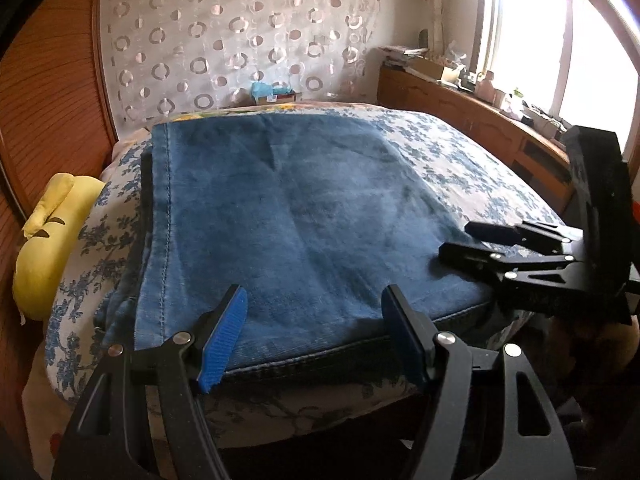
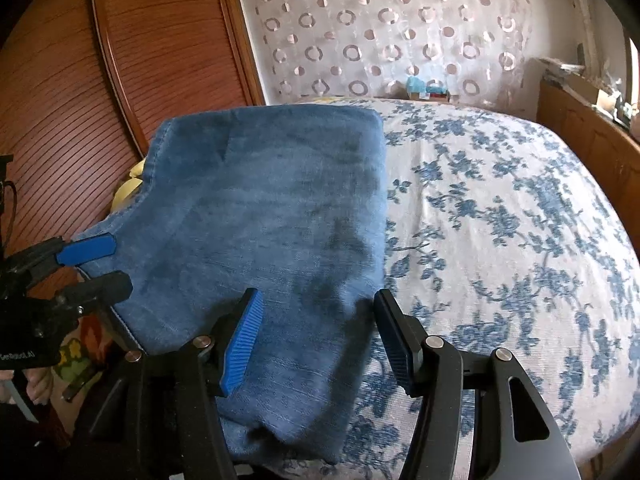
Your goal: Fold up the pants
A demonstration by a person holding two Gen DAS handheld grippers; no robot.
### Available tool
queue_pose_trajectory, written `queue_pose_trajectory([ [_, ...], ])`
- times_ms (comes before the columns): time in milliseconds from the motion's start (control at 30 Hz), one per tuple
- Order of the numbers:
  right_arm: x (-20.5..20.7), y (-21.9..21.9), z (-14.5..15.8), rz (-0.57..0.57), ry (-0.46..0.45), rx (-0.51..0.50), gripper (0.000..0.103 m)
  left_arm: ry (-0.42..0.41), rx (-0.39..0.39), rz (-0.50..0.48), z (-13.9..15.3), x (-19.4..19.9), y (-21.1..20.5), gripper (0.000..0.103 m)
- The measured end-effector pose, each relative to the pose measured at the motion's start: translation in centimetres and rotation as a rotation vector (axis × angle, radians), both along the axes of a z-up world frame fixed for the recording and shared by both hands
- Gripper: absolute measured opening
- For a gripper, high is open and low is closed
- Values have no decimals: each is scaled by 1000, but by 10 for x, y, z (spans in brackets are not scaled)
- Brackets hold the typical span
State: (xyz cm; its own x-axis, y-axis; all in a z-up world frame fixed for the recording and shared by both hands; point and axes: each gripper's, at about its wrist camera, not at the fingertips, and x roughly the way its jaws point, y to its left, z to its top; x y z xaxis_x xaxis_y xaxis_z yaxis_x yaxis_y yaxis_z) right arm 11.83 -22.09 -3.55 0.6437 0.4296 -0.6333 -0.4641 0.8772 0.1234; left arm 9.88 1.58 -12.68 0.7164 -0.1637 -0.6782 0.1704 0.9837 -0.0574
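A yellow plush cushion (image 1: 44, 240) sits at the bed's left edge beside the reddish wooden slatted wall (image 1: 52, 92). The folded blue denim pants (image 1: 288, 216) lie flat on the blue-flowered white bedspread (image 2: 500, 208). The left gripper (image 1: 312, 336) hovers at their near hem, fingers apart and empty; the right gripper (image 2: 318, 340), likewise spread, hangs over their right edge.
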Motion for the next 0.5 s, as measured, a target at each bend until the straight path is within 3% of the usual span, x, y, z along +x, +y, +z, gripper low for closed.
queue_pose_trajectory([
  [500, -10, -14, 1, 15, 49, 45, 59, 23, 16, 4, -13, 4, -2, 71],
])
